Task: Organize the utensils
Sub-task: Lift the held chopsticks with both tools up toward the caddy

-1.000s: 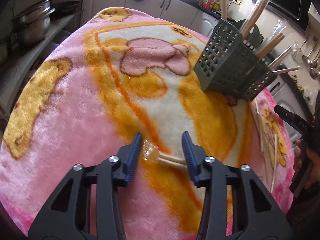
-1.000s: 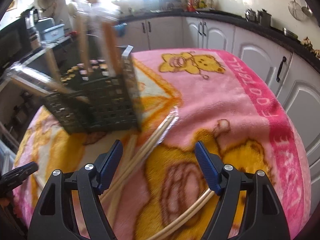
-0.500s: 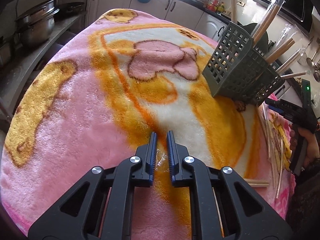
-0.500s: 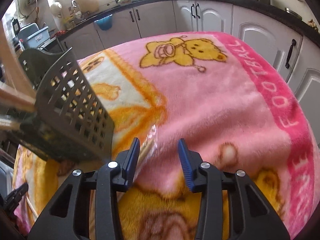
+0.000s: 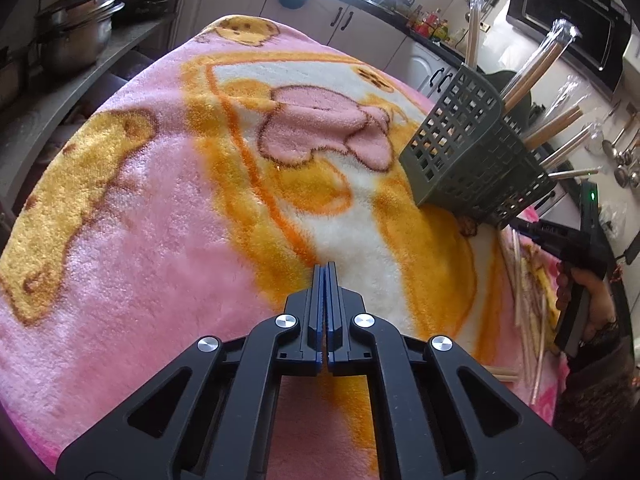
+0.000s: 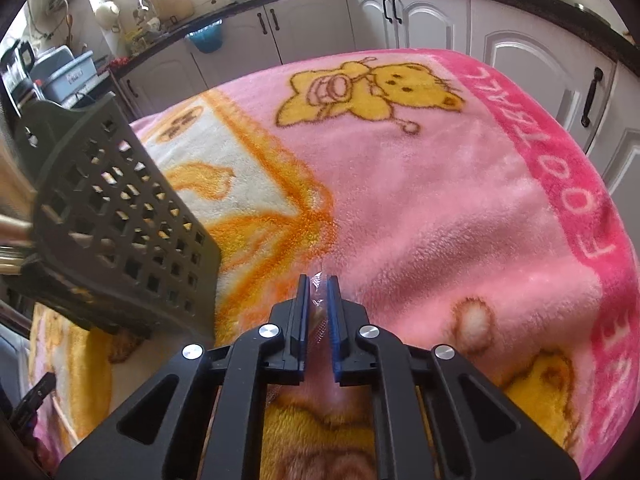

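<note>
Wrapped chopsticks (image 6: 319, 312), seemingly, between right tool (image 6: 319, 280) pads

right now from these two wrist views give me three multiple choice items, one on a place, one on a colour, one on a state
1. Where does the utensil basket stand?
A. on the blanket
B. on the counter
C. on the floor

2. What colour is the basket?
A. white
B. grey-green
C. red

3. What sits between the right gripper's closing jaws?
A. a steel ladle
B. nothing
C. a plastic-wrapped chopstick pair

Answers:
1 A, its base rests on the pink blanket.
2 B, its lattice walls show it.
3 C, clear wrap and a wooden tip show between the pads.
</note>
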`<action>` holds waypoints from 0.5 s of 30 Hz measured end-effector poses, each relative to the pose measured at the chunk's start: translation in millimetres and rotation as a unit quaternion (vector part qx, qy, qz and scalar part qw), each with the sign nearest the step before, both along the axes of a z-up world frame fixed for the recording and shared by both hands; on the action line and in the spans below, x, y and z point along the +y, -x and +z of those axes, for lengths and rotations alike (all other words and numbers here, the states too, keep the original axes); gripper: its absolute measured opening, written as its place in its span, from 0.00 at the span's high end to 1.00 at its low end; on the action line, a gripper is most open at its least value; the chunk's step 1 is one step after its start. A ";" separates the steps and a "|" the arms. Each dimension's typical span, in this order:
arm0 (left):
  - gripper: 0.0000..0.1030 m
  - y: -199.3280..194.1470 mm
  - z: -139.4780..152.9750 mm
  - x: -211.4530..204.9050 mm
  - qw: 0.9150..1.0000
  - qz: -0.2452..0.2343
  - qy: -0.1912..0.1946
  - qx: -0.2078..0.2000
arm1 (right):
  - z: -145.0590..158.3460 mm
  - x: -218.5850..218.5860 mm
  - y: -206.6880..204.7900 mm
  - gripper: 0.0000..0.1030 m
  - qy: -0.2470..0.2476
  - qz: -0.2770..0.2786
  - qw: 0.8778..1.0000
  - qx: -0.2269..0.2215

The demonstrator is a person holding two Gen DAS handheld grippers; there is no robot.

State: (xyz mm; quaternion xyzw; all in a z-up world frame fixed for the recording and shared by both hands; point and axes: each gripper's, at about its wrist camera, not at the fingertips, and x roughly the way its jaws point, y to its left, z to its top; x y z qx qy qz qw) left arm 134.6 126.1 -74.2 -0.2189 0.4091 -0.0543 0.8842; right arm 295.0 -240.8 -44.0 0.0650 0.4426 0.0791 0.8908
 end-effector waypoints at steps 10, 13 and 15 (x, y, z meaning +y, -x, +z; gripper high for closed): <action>1.00 12.2 30.3 -4.5 0.999 -0.010 0.024 -0.042 | 52.4 -10.2 64.4 0.95 -0.058 -0.006 0.995 -0.079; 1.00 15.2 45.7 -8.0 0.997 -0.016 0.031 -0.061 | 69.0 -9.4 86.1 0.95 -0.065 -0.003 0.992 -0.105; 1.00 17.1 57.4 -11.6 0.996 -0.022 0.035 -0.076 | 80.5 -8.3 101.9 0.95 -0.070 0.001 0.990 -0.123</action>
